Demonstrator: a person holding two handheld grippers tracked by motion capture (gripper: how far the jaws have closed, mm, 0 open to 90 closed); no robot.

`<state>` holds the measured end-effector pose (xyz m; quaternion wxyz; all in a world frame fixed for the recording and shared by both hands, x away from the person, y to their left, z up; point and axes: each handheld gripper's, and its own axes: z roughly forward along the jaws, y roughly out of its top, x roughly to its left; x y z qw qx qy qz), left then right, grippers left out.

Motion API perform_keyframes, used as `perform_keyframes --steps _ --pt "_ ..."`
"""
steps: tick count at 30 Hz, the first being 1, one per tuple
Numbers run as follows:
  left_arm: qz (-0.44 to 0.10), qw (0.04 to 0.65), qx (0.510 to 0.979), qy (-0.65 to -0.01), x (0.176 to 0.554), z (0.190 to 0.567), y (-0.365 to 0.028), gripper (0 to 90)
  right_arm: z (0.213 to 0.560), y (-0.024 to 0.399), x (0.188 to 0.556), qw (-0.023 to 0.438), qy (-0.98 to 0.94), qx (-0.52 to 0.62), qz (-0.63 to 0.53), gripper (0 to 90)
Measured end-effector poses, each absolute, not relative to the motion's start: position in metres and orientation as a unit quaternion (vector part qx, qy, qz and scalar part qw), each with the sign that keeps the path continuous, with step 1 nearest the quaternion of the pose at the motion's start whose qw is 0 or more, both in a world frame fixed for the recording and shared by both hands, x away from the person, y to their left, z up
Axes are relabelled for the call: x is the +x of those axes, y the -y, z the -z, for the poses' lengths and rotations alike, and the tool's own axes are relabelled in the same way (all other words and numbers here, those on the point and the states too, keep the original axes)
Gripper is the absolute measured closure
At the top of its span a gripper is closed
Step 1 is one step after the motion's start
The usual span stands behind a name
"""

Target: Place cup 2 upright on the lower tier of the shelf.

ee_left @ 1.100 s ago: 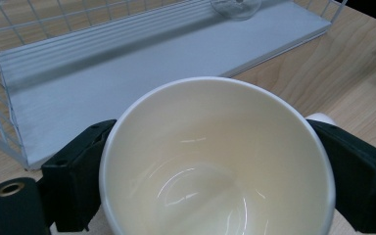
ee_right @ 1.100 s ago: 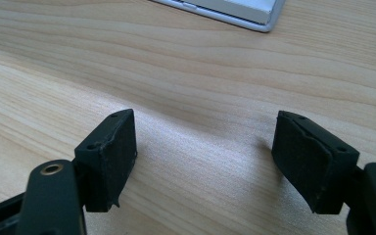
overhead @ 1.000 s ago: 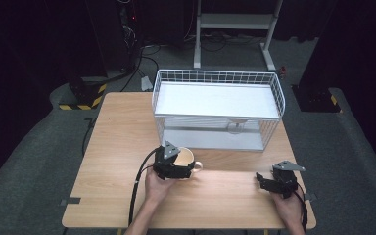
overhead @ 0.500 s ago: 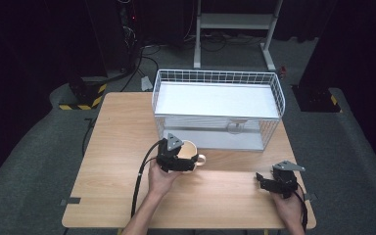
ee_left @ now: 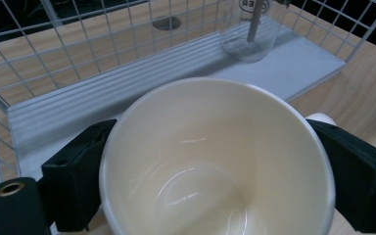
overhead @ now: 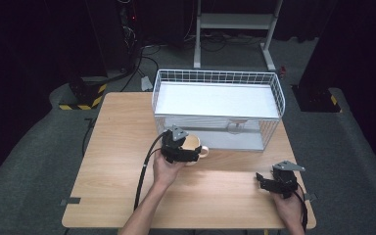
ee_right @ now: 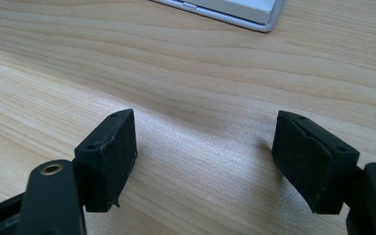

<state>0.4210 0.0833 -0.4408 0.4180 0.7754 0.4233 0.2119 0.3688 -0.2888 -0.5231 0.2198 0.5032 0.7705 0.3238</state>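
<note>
Now nearer the wire basket (overhead: 274, 93) than a second ago: cream mug (overhead: 194, 145), carried a little forward and to the right across the counter (overhead: 117, 142) along with the left hand-held gripper (overhead: 180, 152), and lifted slightly. No change at the right hand-held gripper (overhead: 274, 183), in the same spot near the counter's right front corner as before.

Seen from above, mug just in front of the basket's near wall, towards its left end, handle pointing right. Upright, mouth open to the camera in the left gripper view, where mug (ee_left: 215, 161) sits squarely between the two black jaws, one pad against each side of its wall, empty inside. Beyond its rim, the basket's grey ribbed floor (ee_left: 127, 78) behind the wire mesh, and farther in a clear glass (ee_left: 252, 29) standing upright on that floor.

Left hand-held gripper: spread wide and clamped on the mug, held from behind by the left hand (overhead: 169, 169), cable trailing back towards the counter's front edge.

Right hand-held gripper (ee_right: 203, 156): jaws parted to a middling gap, nothing between them, bare wood grain below; well apart from the mug, held by the right hand (overhead: 289, 205). A corner of the basket's base (ee_right: 254, 17) visible at the top of the right gripper view.
</note>
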Motion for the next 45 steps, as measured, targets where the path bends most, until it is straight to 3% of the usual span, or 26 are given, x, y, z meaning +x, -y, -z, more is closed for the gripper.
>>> perform_keyframes --steps 45 --pt "-0.244 0.417 0.748 -0.455 0.462 0.462 -0.074 10.1 0.523 0.289 0.368 0.220 -0.770 0.503 -0.323 24.7"
